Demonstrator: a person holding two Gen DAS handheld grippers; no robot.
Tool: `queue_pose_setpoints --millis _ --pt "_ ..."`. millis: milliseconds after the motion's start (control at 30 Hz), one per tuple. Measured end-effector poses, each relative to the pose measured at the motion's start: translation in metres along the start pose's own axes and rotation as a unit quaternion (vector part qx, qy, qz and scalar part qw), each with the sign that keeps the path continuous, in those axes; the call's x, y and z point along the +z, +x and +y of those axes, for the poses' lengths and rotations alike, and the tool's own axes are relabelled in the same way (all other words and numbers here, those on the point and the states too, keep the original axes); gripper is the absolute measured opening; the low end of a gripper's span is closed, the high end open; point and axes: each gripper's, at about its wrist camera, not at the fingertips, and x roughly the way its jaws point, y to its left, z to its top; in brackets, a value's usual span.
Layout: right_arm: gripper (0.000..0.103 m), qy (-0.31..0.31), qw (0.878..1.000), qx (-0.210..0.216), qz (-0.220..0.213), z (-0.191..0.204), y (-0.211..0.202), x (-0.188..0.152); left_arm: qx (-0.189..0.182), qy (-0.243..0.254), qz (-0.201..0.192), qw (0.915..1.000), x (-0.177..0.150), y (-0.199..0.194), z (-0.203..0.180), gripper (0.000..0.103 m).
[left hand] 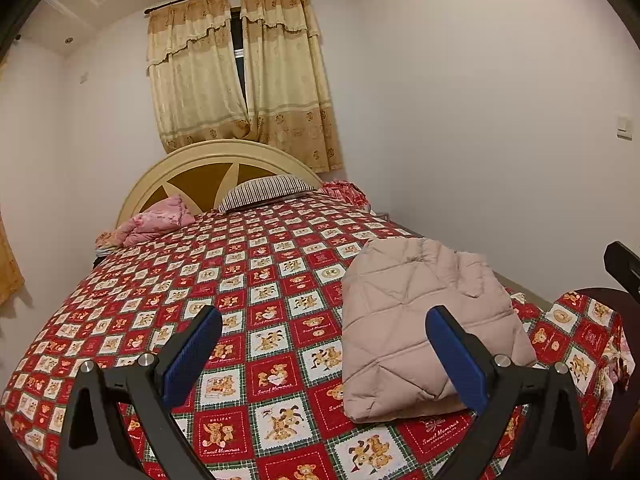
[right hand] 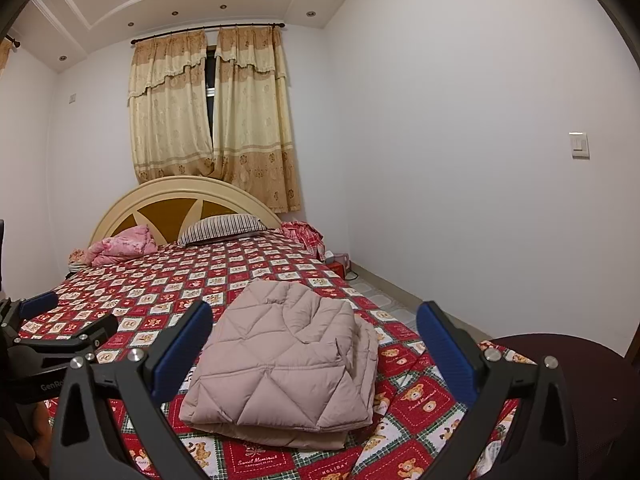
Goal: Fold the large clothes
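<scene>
Bedroom with pale walls, cream curtains point(right hand: 208, 116) over a window at the far end, and a rounded headboard point(right hand: 180, 204) below them. Bed point(left hand: 256, 280) under a red patchwork bedspread with teddy-bear squares, a striped pillow point(right hand: 222, 229) and a bundled pink quilt point(right hand: 124, 246) up by the headboard.

Near the foot of the bed, toward its right edge: a beige quilted jacket point(right hand: 288, 360), already folded into a thick, roughly square stack of several layers, lying flat on the bedspread. By the look of it, the folding close to done or done.

Left claw point(left hand: 324, 354) wide open, blue pads spread, nothing between them, held above the bedspread just left of the jacket; one pad overlaps the jacket's near edge in the left wrist view, though contact cannot be judged. Right claw point(right hand: 314, 350) also wide open and empty, framing the jacket from the near side, not visibly touching it.

Judging by the puffed padding: light, soft, springy, likely to bulge back open if let go carelessly; smooth shell probably a little slippery. Best taken at the near folded edge, pinching all layers together at both corners, or pressed flat from above to settle trapped air. A single-layer pinch would likely peel the stack apart.
</scene>
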Motion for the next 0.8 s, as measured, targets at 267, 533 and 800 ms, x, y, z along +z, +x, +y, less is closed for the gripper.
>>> queue_pose_setpoints --millis 267,533,800 --pt "0.103 0.001 1.000 0.000 0.001 0.0002 -0.0002 -0.0001 0.000 0.002 -0.004 1.0000 0.0005 -0.0026 -0.0019 0.102" --pt "0.103 0.001 1.000 0.000 0.001 -0.0006 0.0006 0.0001 -0.002 -0.005 0.000 1.0000 0.0006 -0.0006 0.0009 0.102" --pt "0.103 0.002 1.000 -0.001 0.000 -0.0008 0.0000 -0.0010 -0.002 -0.007 -0.001 1.0000 0.0010 0.0010 0.0033 0.102"
